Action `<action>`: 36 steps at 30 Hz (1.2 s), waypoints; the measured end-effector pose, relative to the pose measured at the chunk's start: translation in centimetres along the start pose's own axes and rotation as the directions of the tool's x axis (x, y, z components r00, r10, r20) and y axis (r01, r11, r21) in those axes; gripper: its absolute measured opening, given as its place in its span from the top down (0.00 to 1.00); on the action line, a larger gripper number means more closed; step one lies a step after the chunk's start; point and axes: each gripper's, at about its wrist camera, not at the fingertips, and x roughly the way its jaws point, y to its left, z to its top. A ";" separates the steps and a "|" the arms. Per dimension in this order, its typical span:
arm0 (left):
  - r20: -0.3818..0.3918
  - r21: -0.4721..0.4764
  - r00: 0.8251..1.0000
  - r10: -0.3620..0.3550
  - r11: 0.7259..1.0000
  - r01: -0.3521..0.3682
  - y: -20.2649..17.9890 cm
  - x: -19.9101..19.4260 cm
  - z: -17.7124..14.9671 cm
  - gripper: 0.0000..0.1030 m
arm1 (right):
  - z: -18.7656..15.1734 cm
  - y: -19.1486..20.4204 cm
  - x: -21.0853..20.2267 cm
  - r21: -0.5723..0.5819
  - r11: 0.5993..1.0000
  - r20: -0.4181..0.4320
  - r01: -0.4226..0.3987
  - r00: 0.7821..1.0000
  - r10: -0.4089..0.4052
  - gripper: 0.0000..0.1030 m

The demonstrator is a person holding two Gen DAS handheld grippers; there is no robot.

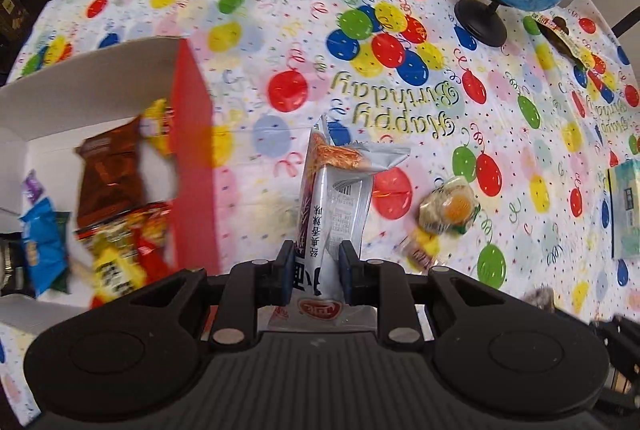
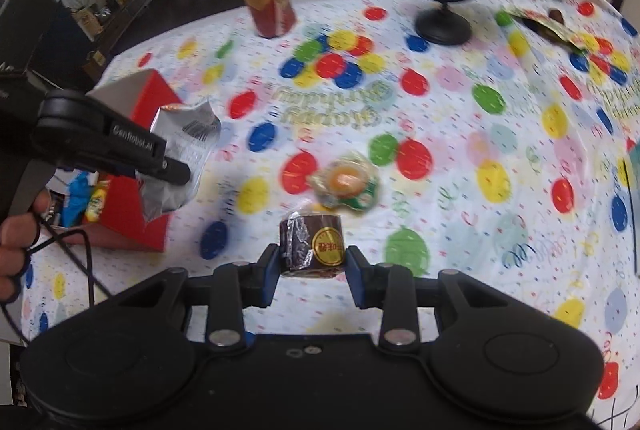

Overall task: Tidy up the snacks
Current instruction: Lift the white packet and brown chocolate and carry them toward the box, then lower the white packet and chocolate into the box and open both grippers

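My left gripper (image 1: 313,272) clamped tight on silver snack packet (image 1: 334,197), packet lifted clear of tablecloth (image 1: 520,133), just right of red box (image 1: 192,157). My right gripper (image 2: 312,264) closed on dark round snack (image 2: 311,244), right of red box. Wrapped yellow-centred snack (image 2: 346,185) lies on tablecloth beyond it. Box already holds several snack bags (image 1: 110,181).

Bright daylight, motion blur, fisheye-bent edges.
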 end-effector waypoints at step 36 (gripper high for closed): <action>0.032 -0.167 0.997 0.063 0.984 -0.057 24.2 -4.8 -1.7 0.78 | 4.8 23.6 7.7 -0.237 0.968 -0.035 -0.079 0.997 0.073 0.68</action>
